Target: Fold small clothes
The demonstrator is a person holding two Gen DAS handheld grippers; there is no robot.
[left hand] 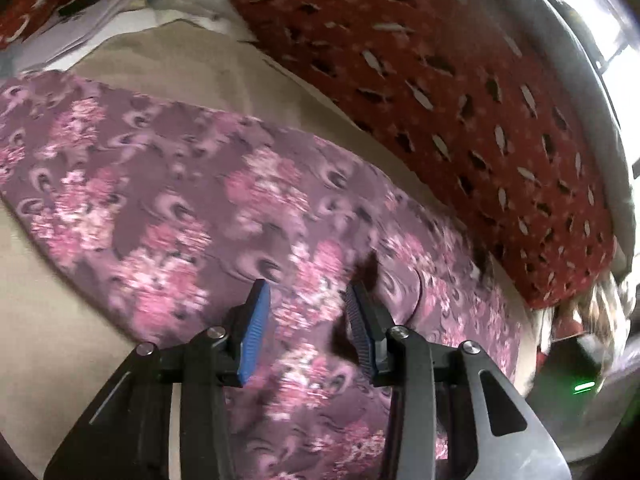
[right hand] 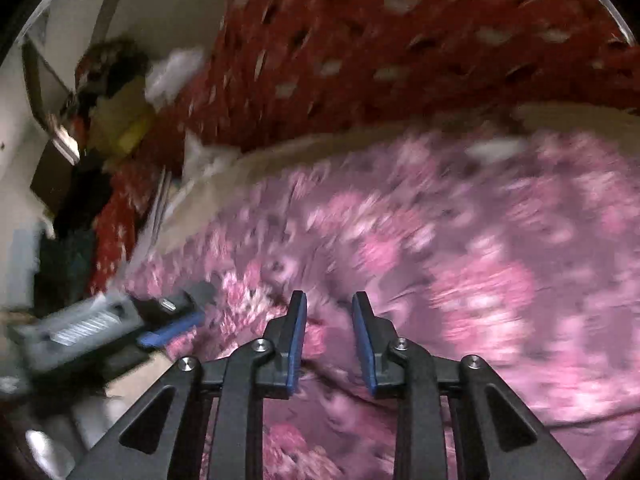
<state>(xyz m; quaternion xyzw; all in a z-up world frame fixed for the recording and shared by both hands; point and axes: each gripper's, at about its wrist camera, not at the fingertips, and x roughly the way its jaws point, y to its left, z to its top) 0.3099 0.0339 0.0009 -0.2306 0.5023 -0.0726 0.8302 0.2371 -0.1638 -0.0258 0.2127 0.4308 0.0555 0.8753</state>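
A purple cloth with pink flowers point(left hand: 192, 200) lies spread on a beige sheet point(left hand: 168, 64). It also fills the right wrist view point(right hand: 460, 260), blurred by motion. My left gripper point(left hand: 306, 296) is open, just above the cloth, with nothing between its blue pads. My right gripper point(right hand: 329, 304) is open with a narrower gap, also just over the cloth and empty. The left gripper shows in the right wrist view point(right hand: 160, 324) at the cloth's left edge.
A red blanket with white and dark marks point(left hand: 460, 100) lies along the far side of the sheet, also seen in the right wrist view point(right hand: 380, 60). White papers point(left hand: 92, 12) sit at the far left. Clutter and a wall point(right hand: 80, 128) lie beyond.
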